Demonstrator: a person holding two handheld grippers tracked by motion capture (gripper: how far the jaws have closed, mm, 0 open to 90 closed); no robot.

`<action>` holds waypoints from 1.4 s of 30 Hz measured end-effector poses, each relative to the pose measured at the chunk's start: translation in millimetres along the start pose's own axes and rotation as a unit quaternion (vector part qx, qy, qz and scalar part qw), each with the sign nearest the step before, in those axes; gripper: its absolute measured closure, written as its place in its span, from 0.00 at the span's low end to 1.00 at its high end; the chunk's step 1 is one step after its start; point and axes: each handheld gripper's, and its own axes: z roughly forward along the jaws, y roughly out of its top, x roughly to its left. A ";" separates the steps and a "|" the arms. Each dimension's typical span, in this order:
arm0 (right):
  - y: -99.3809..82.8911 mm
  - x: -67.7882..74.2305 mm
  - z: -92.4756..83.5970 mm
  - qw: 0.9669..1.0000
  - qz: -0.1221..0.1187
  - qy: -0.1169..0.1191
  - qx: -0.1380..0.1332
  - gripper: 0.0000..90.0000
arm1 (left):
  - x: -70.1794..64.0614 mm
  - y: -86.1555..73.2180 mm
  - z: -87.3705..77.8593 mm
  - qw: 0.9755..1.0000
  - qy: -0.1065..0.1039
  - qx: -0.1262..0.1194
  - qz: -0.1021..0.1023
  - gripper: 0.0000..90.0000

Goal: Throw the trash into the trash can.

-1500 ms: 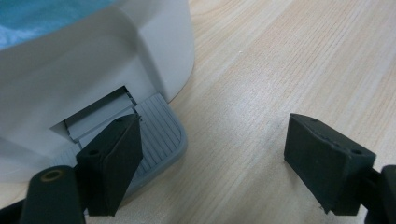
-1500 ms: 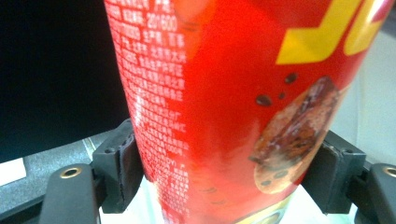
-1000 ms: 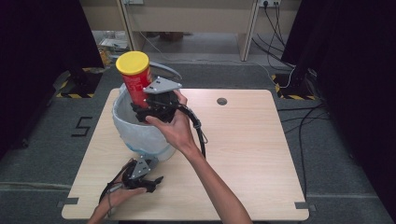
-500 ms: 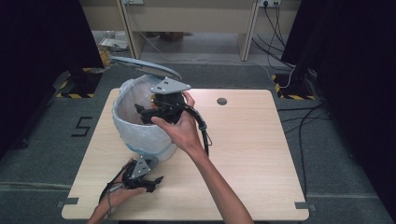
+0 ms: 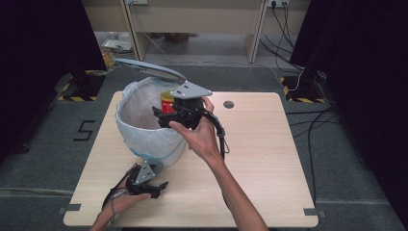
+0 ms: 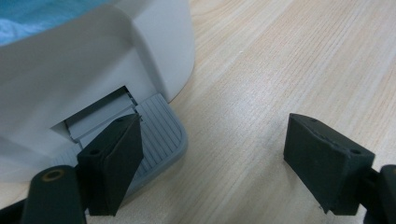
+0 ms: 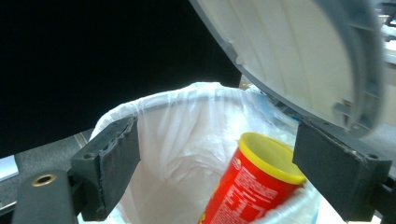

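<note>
– Pale wood makes up the surface (image 5: 269, 159); what is seen at its near edge?

– The left tongs (image 6: 212, 140) are held low there, spread wide, with nothing gripped. One jaw is laid on the grey pedal (image 6: 161, 126) at the foot of the white bin (image 5: 154, 139), while the other is left over bare wood. The pedal is judged to be pressed down so that the lid is kept raised.

– And further in?

– The right tongs (image 5: 161, 117) are held over the bin's mouth, pointing inward. Their jaws have just been opening and are now parted, with nothing between them.

– Where is the red canister (image 7: 247, 186) found?

– Inside the bin, within the white liner (image 7: 177, 135). It is leaned against the wall with its yellow cap uppermost, apart from both jaws. It is taken to be already dropped in, which would explain why the jaws are spread above it.

– And behind that?

– The lid (image 5: 144, 69) is tilted up and back at the far side of the bin, so the opening is left free. It is likely meant to be let down once the pedal is released. Grey floor and desk legs are seen beyond.
</note>
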 end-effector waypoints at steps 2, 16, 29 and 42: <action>-1.7 -2.4 -3.8 1.000 0.003 -0.002 -0.001 0.17 | 0.0 0.0 0.0 1.000 0.000 0.000 0.000 0.21; -23.3 -26.9 -38.5 0.999 0.011 -0.034 -0.009 0.17 | -0.1 0.0 0.0 1.000 0.001 0.000 0.000 0.21; -52.7 -48.9 -64.5 0.998 0.023 -0.065 -0.002 0.17 | 0.3 0.1 -0.2 1.000 0.000 0.002 0.003 0.21; -80.0 -60.2 -80.5 0.996 0.030 -0.085 0.008 0.17 | 0.1 0.0 0.2 1.000 0.002 -0.001 0.002 0.21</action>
